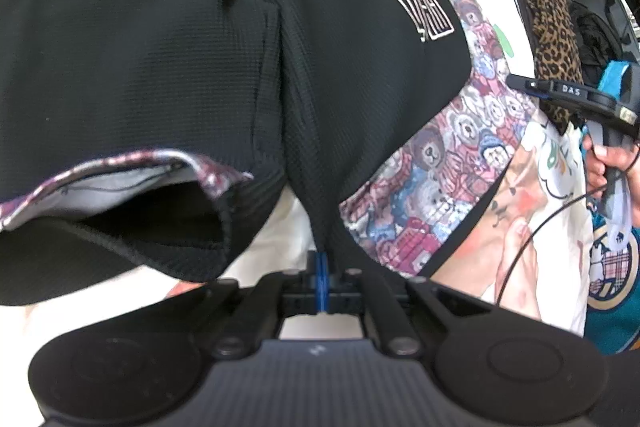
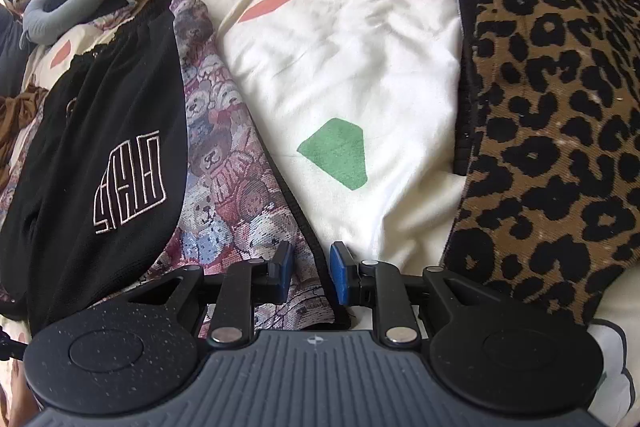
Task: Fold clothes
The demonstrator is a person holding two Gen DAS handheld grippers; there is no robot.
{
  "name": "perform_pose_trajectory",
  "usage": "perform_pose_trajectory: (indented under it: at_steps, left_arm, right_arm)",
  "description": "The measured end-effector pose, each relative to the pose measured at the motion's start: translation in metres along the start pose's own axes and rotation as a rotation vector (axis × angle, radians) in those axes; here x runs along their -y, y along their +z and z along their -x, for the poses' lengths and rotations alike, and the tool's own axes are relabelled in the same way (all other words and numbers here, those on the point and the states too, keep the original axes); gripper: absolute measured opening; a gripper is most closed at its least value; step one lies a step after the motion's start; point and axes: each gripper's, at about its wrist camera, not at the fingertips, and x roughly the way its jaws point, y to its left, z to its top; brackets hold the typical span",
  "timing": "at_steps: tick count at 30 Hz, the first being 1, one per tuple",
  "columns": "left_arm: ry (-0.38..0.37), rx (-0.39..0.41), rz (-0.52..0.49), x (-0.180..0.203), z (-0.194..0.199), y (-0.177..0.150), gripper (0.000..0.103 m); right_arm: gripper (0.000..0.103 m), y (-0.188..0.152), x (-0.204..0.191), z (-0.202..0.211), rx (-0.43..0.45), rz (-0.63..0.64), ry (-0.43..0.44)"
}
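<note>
Lying across a cream bedspread (image 2: 360, 75) with coloured patches, the black shorts (image 1: 160, 47) are a waffle-knit fabric with a white outlined logo (image 1: 416, 7) stitched near one leg hem, and they rest on top of a second garment printed with teddy bears (image 2: 224, 163). One leg opening gapes toward the left camera, showing a pale lining and a strip of the bear print at its edge. The left gripper (image 1: 322, 279) is pinched fully closed on a fold of the black cloth. The right gripper (image 2: 310, 267) stands part open, its blue pads (image 2: 339, 273) on either side of the bear garment's dark edge without pressing it. A leopard-print cushion (image 2: 552, 115) sits just beside the bedspread's right side.
</note>
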Motion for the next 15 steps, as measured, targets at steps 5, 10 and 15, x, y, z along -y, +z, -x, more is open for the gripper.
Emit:
perform_pose_trajectory:
  at_steps: [5, 10, 15]
  left_arm:
    - [-0.007, -0.002, -0.006, 0.000, -0.003, 0.000, 0.000]
    - [-0.031, -0.003, -0.022, 0.002, 0.001, 0.001, 0.000]
    - [-0.075, 0.004, -0.053, 0.010, 0.008, 0.006, 0.000]
  right_arm:
    - [0.039, 0.001, -0.013, -0.004, -0.051, 0.105, 0.008]
    - [0.002, 0.009, -0.009, 0.002, -0.065, 0.104, -0.023]
    - [0.002, 0.023, -0.015, 0.028, -0.041, 0.136, -0.069]
